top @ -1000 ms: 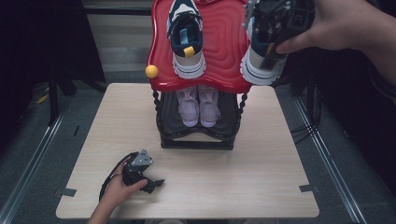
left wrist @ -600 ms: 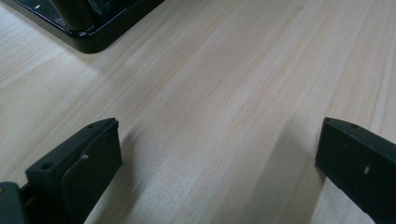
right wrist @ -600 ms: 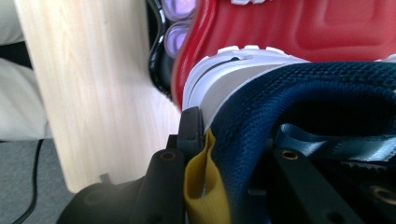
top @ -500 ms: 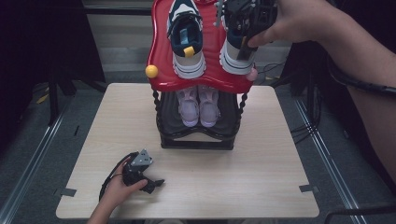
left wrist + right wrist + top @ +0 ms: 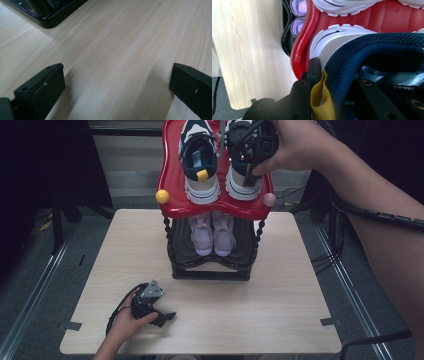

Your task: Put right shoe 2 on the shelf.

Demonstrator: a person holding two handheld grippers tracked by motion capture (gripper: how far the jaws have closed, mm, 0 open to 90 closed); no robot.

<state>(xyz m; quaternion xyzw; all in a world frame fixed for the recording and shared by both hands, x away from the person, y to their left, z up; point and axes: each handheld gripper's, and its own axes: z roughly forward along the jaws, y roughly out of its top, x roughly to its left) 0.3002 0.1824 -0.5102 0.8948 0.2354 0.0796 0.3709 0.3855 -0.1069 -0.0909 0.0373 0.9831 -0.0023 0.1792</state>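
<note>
A lab-like test bay: bare worktable (image 5: 280,320), floor rails (image 5: 35,285), loose cables (image 5: 325,262).

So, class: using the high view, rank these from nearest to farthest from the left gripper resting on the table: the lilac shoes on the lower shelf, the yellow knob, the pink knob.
1. The lilac shoes, lower shelf of the rack, up and to the right of the left gripper.
2. The yellow knob, left corner of the red top tray.
3. The pink knob, right corner of the tray, farthest across.

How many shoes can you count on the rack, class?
4. Two navy-and-white sneakers on the red top shelf: the left sneaker free, the right sneaker gripped by the right gripper. Two lilac shoes, left and right, beneath. Others may be hidden.
</note>
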